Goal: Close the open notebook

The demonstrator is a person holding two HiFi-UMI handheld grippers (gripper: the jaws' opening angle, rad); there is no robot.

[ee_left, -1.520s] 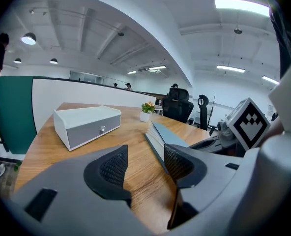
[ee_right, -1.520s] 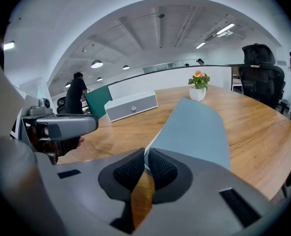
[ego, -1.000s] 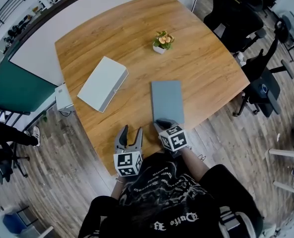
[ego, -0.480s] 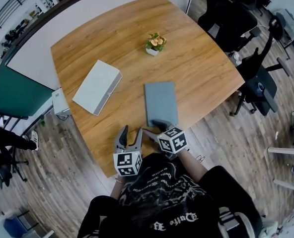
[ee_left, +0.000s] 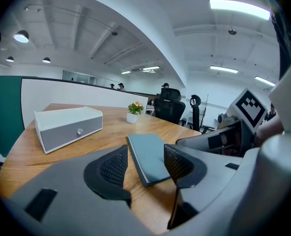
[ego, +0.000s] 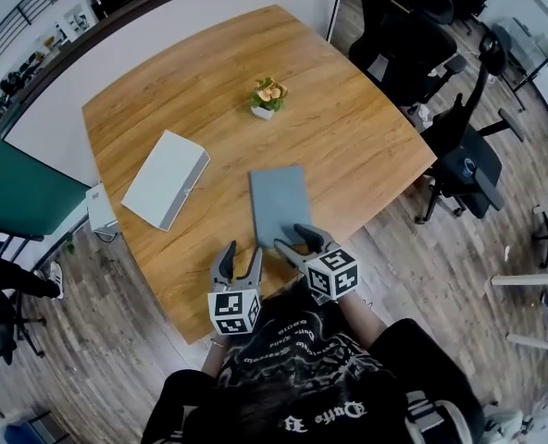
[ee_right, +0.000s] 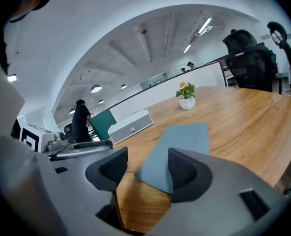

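Hovering over the counter's near edge, the left gripper and right gripper both have jaws spread. The right pair has just been opening, with nothing between them. The notebook lies flat on the counter, at 12 o'clock from the right jaws and 1 o'clock from the left, so the right is nearer. Its long axis runs 6 to 12. It looks already shut, though the right jaws cover its near corner. Farther off sit a white box at 10 o'clock and a small plant at 12.
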